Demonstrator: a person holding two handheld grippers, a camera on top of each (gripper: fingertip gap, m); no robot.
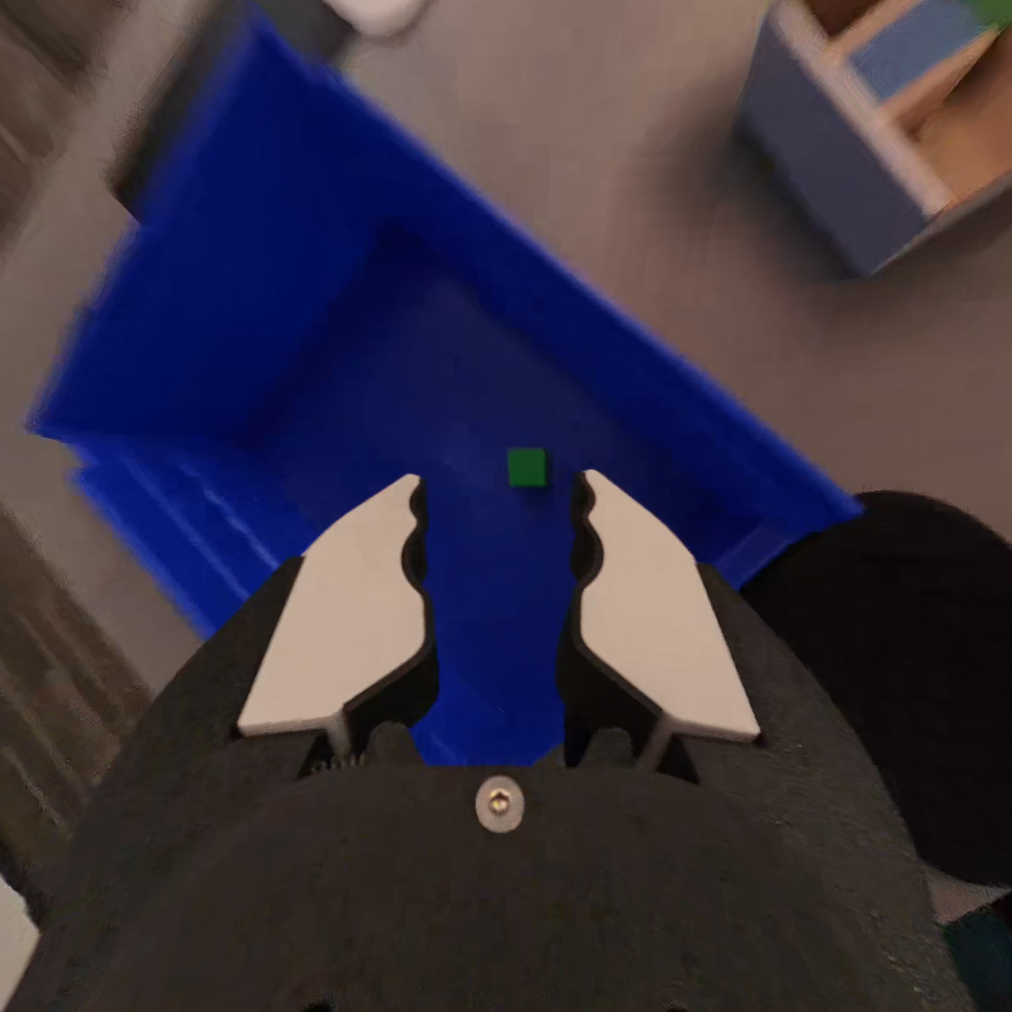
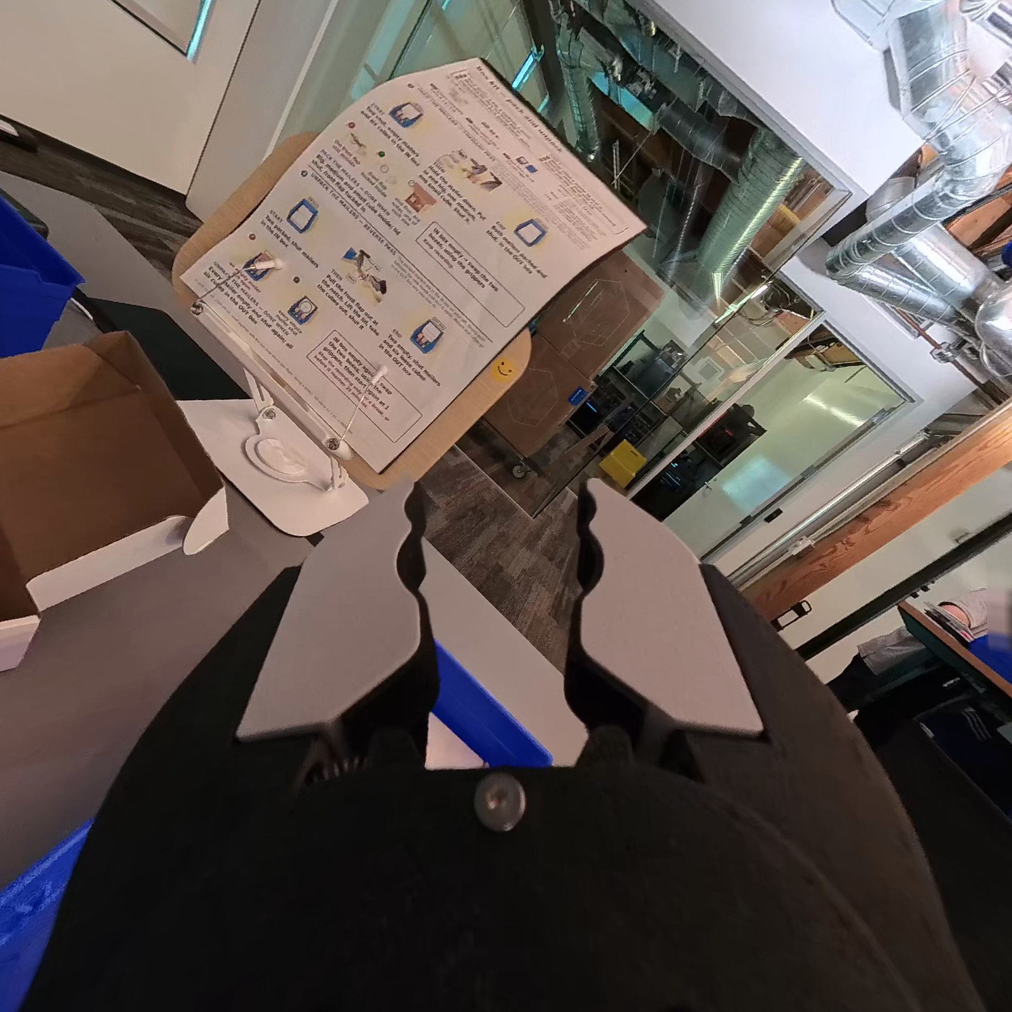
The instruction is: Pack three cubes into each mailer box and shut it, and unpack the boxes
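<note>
In the left wrist view a small green cube lies on the floor of a blue bin. My left gripper is open and empty, hovering over the bin with the cube just beyond its fingertips, slightly right of centre. An open mailer box with a brown inside shows at the top right, blurred. In the right wrist view my right gripper is open and empty, raised above the table and pointing out at the room. An open mailer box lies on the table at the left.
A printed instruction sheet on a wooden board with a white stand stands on the grey table. Blue bins show at the far left and under my right gripper. A dark sleeve is at the right. The grippers' ends are close to 55 cm from one another. The small green cube is closer to my left gripper, around 8 cm from its tips; the right tips are 55 cm off.
</note>
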